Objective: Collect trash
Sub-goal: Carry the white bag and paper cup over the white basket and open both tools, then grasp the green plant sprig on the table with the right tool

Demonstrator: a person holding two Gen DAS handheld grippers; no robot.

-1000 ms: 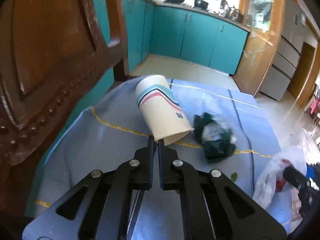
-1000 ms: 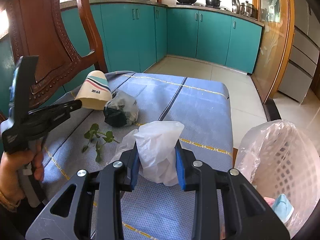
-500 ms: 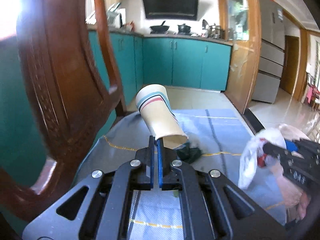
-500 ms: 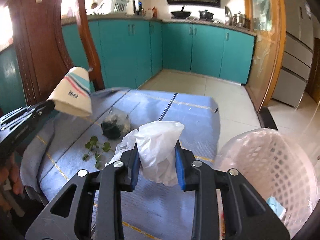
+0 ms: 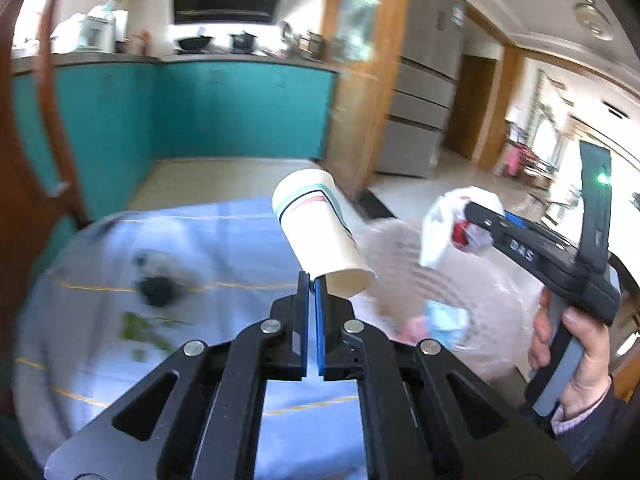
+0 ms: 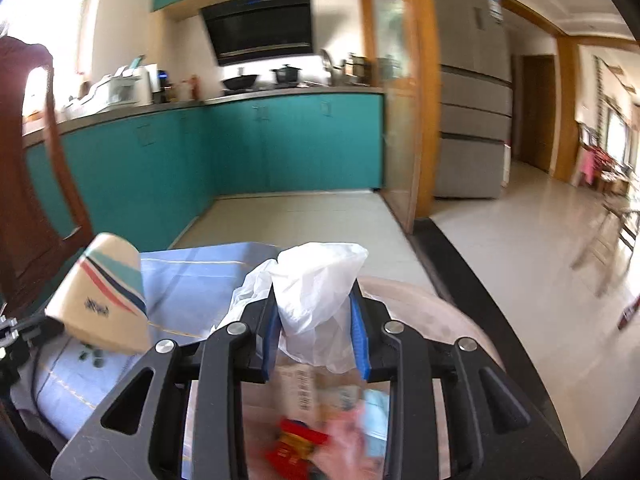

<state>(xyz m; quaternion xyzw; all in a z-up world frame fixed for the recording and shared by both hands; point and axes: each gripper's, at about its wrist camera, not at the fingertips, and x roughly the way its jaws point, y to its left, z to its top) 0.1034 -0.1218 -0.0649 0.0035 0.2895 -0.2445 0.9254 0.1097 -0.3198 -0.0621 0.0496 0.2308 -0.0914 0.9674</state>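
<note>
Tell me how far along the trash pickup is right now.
Some trash already lies in the basket. In hand: the left gripper pinches the paper cup by its rim, and the right gripper holds a white plastic bag above the basket. Left on the table: a dark wad and green leaves.

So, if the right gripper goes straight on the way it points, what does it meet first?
Nothing solid, seemingly: beyond the right gripper and its crumpled white plastic bag lies open tiled floor, then the teal cabinets. Depth is uncertain.

Both claws, left [image 5: 311, 286] and right [image 6: 316, 320], are raised and clamped.
</note>
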